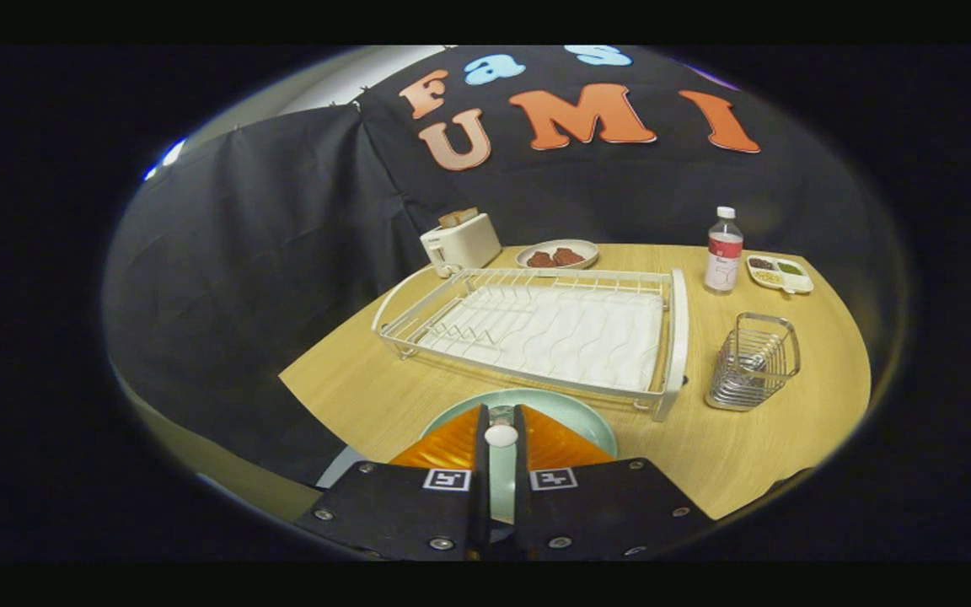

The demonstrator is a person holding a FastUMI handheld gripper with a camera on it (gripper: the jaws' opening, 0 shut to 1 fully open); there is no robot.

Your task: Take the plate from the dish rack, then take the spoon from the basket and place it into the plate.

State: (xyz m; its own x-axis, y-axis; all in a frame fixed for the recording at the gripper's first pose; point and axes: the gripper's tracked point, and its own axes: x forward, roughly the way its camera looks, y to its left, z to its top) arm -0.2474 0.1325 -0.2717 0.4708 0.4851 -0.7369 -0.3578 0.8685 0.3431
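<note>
A: What are the fingers at?

B: The gripper has its two wedge-shaped fingers drawn close, with a narrow gap between them. A small white round knob, glossy, sits in that gap; I think it is the spoon's end, pinched there, but I cannot tell for sure.

A: And the plate?

B: The plate is round, smooth and pale green, lying flat on the wood-grain table directly under and just ahead of the fingertips.

A: Beyond it?

B: The dish rack, white wire with a wavy ribbed drain tray, stands just beyond the plate. To the right of the fingers and ahead is the basket, a small box of shiny metal wire. Farther off are a cream toaster, an oval dish of brown pieces, a clear bottle and a small divided tray.
</note>
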